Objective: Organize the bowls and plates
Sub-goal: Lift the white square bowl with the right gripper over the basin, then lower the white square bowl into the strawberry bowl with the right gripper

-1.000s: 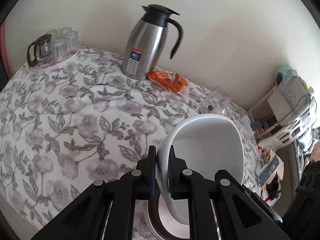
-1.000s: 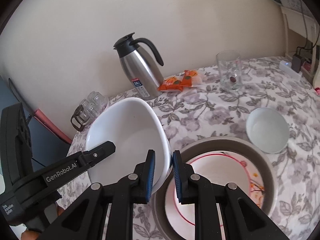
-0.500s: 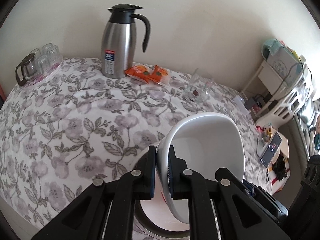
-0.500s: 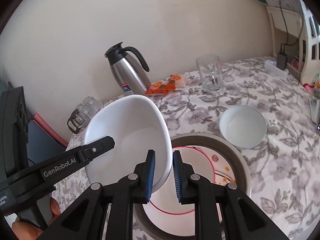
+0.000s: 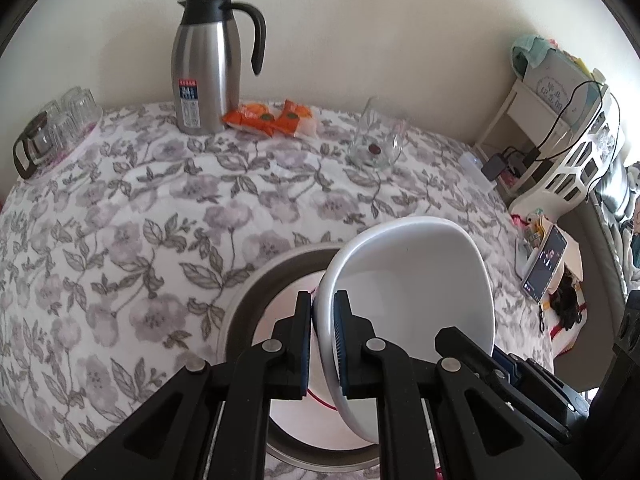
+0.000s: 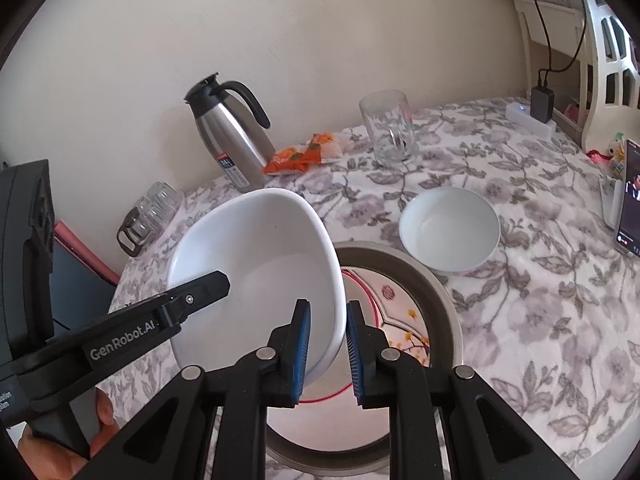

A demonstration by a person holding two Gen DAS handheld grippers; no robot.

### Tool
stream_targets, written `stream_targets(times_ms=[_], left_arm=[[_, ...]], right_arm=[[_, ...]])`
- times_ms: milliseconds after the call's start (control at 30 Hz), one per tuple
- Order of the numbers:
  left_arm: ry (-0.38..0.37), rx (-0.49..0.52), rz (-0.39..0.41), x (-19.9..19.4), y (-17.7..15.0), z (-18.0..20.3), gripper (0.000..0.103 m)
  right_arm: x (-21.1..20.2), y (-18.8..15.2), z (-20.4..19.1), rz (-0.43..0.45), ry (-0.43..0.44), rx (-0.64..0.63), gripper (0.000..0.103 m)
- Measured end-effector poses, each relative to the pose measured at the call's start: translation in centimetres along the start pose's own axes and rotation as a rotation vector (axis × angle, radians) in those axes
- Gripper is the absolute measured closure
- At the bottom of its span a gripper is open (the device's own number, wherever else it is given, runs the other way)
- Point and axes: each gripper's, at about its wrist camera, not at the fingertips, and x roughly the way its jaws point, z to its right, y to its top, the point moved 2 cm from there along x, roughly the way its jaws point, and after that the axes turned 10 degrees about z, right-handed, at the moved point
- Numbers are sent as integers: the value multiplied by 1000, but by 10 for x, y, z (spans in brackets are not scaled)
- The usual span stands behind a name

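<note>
Both hand-held grippers, left (image 5: 323, 320) and right (image 6: 327, 332), clamp opposite rims of the large white ceramic bowl (image 6: 256, 276), held tilted above the grey-rimmed plate (image 6: 440, 292) on the floral-clothed surface (image 5: 160, 208).

You faced a plain cream wall (image 5: 360, 40) at twelve o'clock, daylit and bare. The counter (image 5: 140, 220) wore a grey floral cloth. At two o'clock stood a white shelf unit (image 5: 580, 152) with a black cable (image 6: 540, 20) draped down it.
</note>
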Motion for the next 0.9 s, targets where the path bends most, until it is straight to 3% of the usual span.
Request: stream_targets(times_ms=[900], left_arm=[[28,16,-109,28,-14,-1,92]], right_arm=[[22,-14,9,-114,-33,0,82]])
